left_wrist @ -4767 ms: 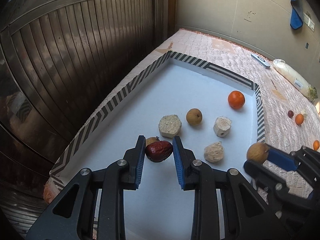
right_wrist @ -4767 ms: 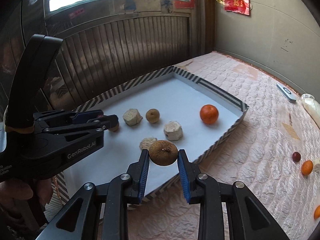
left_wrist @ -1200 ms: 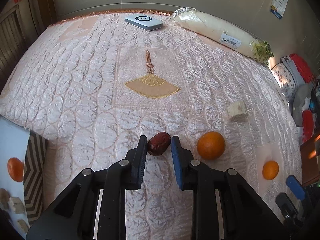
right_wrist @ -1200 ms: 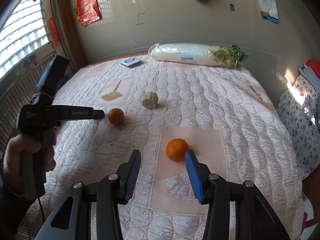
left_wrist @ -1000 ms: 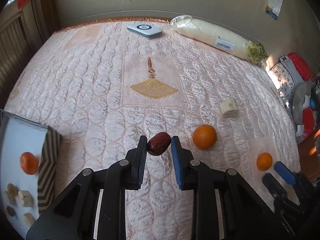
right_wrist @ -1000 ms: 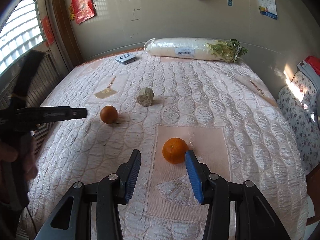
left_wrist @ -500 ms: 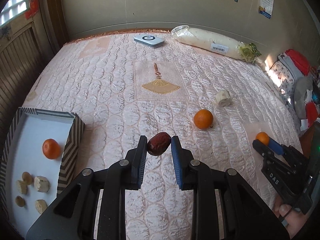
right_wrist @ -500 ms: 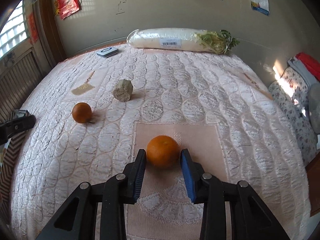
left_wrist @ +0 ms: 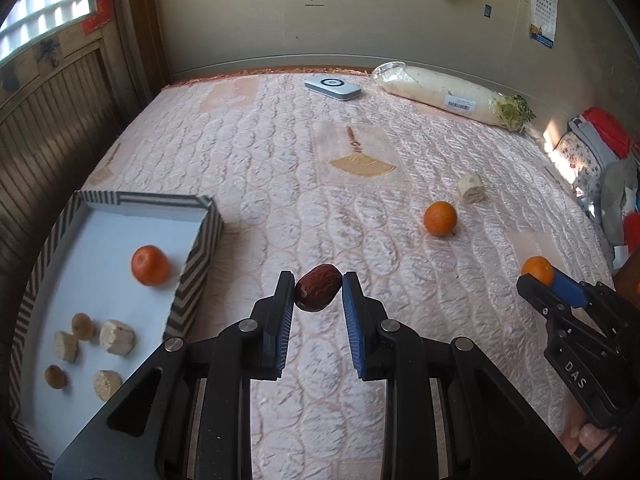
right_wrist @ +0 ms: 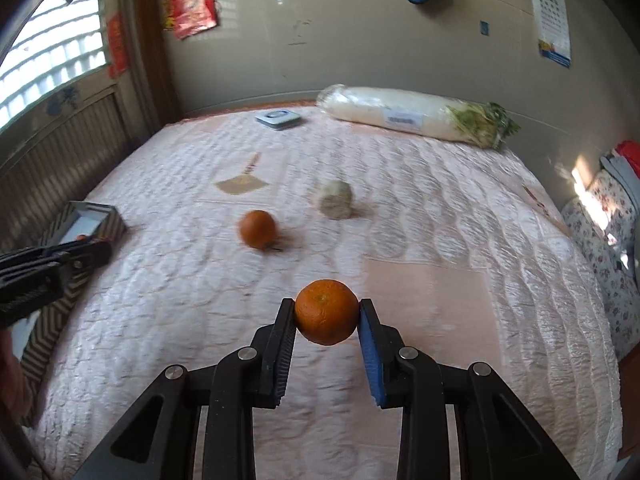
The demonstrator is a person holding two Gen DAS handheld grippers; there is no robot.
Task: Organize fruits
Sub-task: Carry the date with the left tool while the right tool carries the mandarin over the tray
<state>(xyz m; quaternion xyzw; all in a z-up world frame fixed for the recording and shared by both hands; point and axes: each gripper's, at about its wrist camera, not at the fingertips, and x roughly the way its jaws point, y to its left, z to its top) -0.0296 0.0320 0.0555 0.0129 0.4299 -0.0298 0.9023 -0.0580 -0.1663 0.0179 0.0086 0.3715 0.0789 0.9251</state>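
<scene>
My left gripper [left_wrist: 318, 294] is shut on a dark red date [left_wrist: 319, 293] and holds it above the quilted bed, right of the striped tray [left_wrist: 196, 256]. The tray holds an orange [left_wrist: 150, 265] and several pale chunks and small brown fruits. My right gripper [right_wrist: 326, 314] is shut on an orange [right_wrist: 327, 311], lifted off the bed; it shows at the right in the left wrist view [left_wrist: 538, 270]. A loose orange [left_wrist: 440, 219] and a pale chunk [left_wrist: 471, 188] lie on the bed; both show in the right wrist view, orange [right_wrist: 258, 229] and chunk [right_wrist: 334, 200].
A wrapped white radish [left_wrist: 448, 94] and a flat grey device [left_wrist: 332, 87] lie at the far edge by the wall. Clothes and bags [left_wrist: 600, 148] sit off the bed's right side. A wooden panel wall [left_wrist: 52, 120] runs along the left.
My right gripper closed on the orange and lifted it. My left gripper carried the date back and up, bringing more of the tray into view at the left.
</scene>
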